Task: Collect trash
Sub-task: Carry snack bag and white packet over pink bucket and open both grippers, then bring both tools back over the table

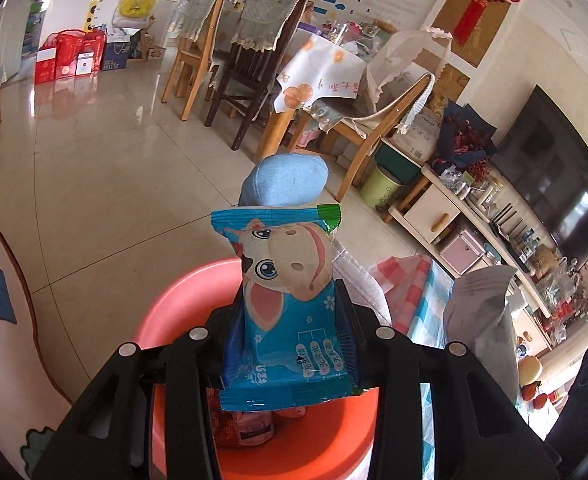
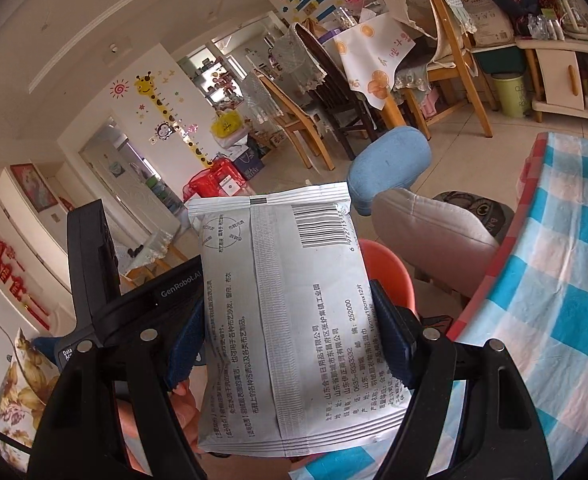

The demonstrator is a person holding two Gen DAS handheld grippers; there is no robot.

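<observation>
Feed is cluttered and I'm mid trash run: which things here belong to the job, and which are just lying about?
Job:
- blue cartoon packet, gripped by left gripper
- silver packet, gripped by right gripper
- orange bin below, wrappers already inside

Lying about:
- dining chairs
- checked tablecloth
- green pail
- television

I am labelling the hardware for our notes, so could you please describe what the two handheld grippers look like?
Both are black plastic with cut-out linkage arms and round silver pivot pins. The right gripper has dark blue finger pads. The left gripper, also seen from the right wrist camera, carries white "GenRobot.AI" lettering.
</observation>
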